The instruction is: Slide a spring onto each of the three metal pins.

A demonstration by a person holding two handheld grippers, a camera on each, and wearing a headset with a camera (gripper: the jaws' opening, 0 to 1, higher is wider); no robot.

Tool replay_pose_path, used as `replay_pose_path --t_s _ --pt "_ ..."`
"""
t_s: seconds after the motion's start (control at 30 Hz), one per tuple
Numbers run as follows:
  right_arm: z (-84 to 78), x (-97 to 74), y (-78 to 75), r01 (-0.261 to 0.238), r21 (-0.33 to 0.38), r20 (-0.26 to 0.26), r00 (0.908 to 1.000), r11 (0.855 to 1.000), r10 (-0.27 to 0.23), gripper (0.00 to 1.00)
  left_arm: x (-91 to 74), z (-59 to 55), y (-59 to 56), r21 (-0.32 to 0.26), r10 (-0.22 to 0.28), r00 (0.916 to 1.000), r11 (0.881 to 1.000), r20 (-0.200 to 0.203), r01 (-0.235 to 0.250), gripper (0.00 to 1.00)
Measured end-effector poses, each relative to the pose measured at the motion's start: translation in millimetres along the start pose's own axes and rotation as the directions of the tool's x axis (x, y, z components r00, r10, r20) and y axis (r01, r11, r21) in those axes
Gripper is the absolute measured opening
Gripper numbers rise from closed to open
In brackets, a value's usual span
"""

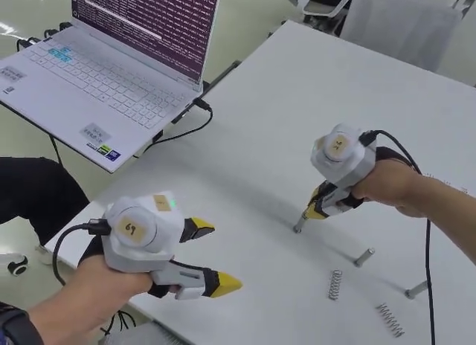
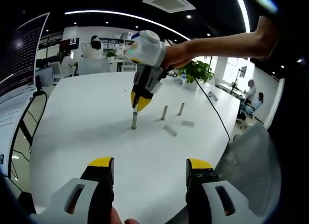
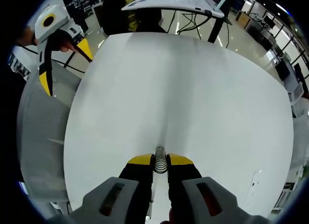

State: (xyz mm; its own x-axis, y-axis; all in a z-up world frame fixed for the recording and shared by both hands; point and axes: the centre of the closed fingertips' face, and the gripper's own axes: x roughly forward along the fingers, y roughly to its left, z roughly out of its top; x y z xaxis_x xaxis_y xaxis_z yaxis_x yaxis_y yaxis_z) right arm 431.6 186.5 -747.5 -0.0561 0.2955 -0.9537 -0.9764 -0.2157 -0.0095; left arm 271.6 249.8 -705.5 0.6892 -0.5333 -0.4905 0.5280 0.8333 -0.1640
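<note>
On the white bench [image 1: 297,100], right gripper [image 1: 309,213] pinching a spring [image 3: 160,164] over an upright pin [image 1: 299,227], left gripper [image 1: 223,256] hovering, spread wide, loose spring [image 1: 335,284] lying near a bare pin [image 1: 364,257].

Handwritten 69, apparently, on round sticker [image 1: 132,229] atop left gripper [image 1: 224,256], laptop screen [image 1: 149,18] text too small to read

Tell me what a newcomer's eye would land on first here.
The right gripper stands out first, near the middle of the white table, pinching a spring over the top of an upright metal pin. The left gripper hangs open at the near edge, holding nothing. An open laptop sits at the upper left, and two loose springs lie by two bare pins at the lower right.
</note>
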Motion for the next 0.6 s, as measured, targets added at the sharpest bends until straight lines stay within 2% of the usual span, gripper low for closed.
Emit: replay_pose_path --t_s 0.6 --pt "-4.3 27.8 1.5 -0.024 -0.044 -0.063 0.9978 0.999 0.021 0.09 -2.9 -2.3 4.8 -0.011 0.011 0.9999 1.000 0.001 -0.011 0.56"
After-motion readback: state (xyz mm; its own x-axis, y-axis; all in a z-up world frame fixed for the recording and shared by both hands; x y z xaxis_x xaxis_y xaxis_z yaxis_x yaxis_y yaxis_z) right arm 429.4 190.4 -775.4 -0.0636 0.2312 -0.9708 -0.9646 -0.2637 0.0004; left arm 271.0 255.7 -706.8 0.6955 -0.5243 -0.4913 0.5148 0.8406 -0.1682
